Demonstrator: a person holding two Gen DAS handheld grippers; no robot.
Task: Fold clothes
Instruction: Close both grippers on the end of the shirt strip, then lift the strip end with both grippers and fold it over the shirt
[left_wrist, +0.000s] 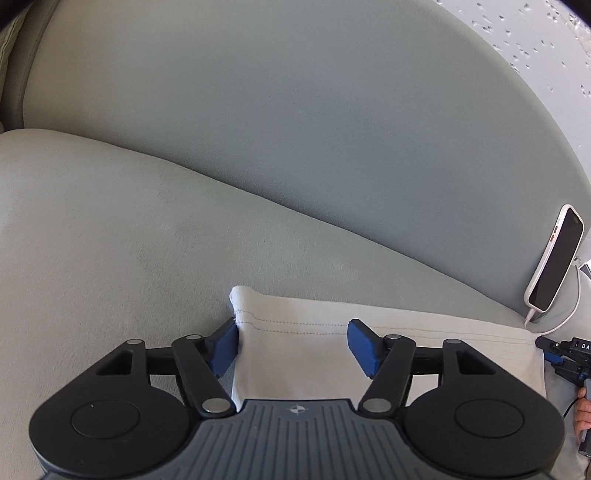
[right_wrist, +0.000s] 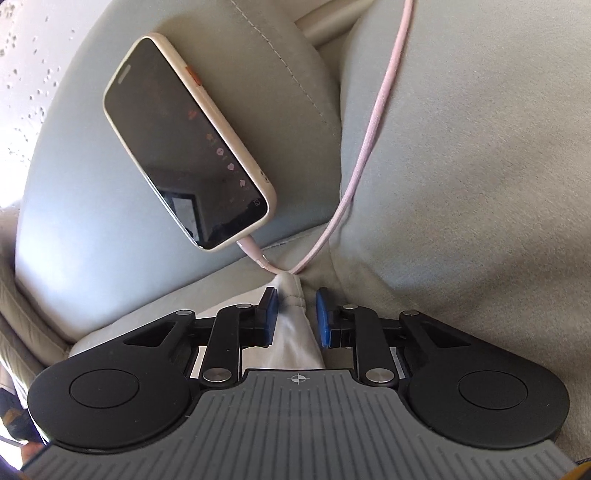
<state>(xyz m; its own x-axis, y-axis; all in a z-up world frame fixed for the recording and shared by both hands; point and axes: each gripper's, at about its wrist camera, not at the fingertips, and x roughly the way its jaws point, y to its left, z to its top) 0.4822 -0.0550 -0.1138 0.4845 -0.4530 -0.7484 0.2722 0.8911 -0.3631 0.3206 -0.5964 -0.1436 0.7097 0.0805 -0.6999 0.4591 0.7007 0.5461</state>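
White garment (left_wrist: 388, 354), pale and stitched along a hem, lies flat on the seat of a grey-green sofa (left_wrist: 110, 240), and both tools are at it. In the left wrist view the left gripper (left_wrist: 291, 343) stands released: its blue pads (left_wrist: 364, 347) are spread wide with the hemmed edge of the cloth lying between them, the left-hand pad just off the cloth's side edge and the right-hand pad over its surface, neither one pinching it. In the right wrist view the right gripper (right_wrist: 294, 317) has its blue pads (right_wrist: 323, 321) drawn close around a bunched corner of the same garment (right_wrist: 291, 332); the left-hand pad seems to touch the fabric, a narrow gap shows by the right-hand pad, so whether it truly grasps the corner cannot be told. Just beyond that corner a pink cable (right_wrist: 373, 122) loops down to the cloth's tip and runs up over the cushions. The cable plugs into a phone (right_wrist: 184, 144) in a cream case, which leans screen-out against the sofa's back cushion. From the left wrist view the same phone (left_wrist: 556, 258) stands at the far right edge, and part of the other tool and a hand (left_wrist: 583, 417) show beside the garment's right edge.
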